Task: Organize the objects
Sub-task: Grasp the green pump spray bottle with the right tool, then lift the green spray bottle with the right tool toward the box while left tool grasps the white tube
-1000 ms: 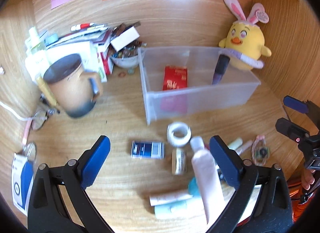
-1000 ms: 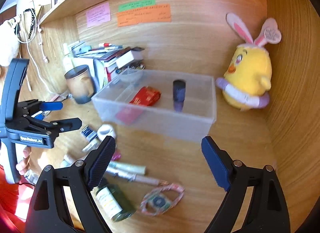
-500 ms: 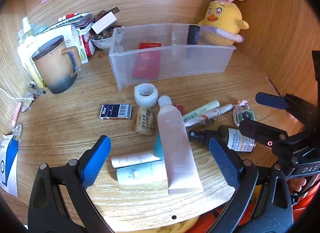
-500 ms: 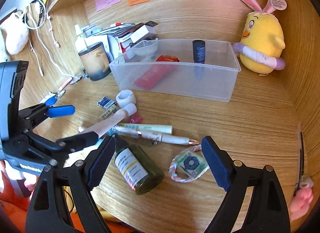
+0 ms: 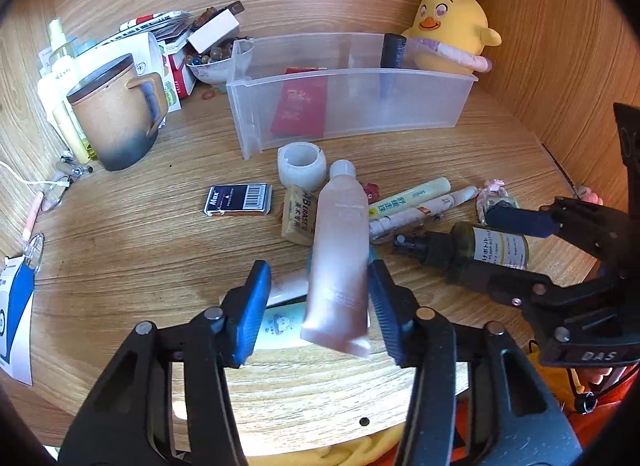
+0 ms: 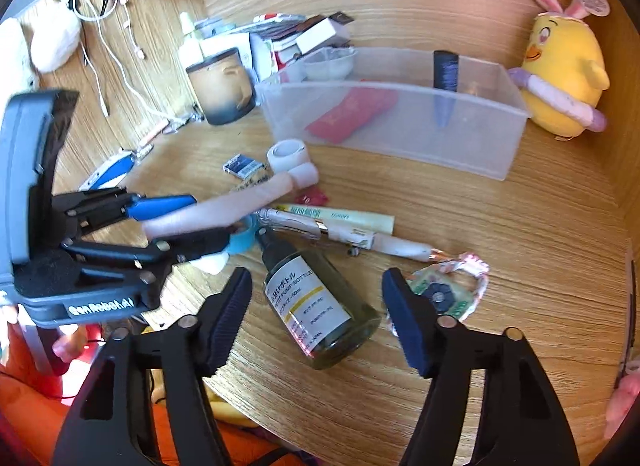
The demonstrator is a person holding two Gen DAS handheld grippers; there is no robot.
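Pink soft tube [image 5: 340,250] is sitting between the left gripper [image 5: 320,302] pads, cap end pointing toward the bin. Right pad is touching the tube's side; left pad is showing a gap, so the jaws are part-closed around it, not clamped. From the right wrist view the tube [image 6: 224,209] is looking tilted, cap end near the desk and crimped tail up by the left gripper [image 6: 168,221]; whether it is lifting clear, cannot tell. Judging: plastic squeeze tube, light, squashy, slick skin, likely bulging and sliding if pinched hard. Best hold is probably mid-body or nearer the stiffer shoulder, not the flat tail.

Right gripper [image 6: 316,306] is hanging with jaws spread wide, straddling the dark green pump bottle [image 6: 320,306] lying on its side, not touching it. Bottle is looking rigid, maybe glass, heavier and rolling easily; grip across the labelled barrel.

Clear plastic bin [image 5: 360,113] is standing well beyond the clutter, open-topped, holding a red packet [image 5: 300,109] leaning inside and a dark upright cylinder [image 5: 392,53] near the back wall. Bowl of beads [image 5: 212,57] is sitting just left of the bin. Brown mug [image 5: 116,113] contents are hidden.
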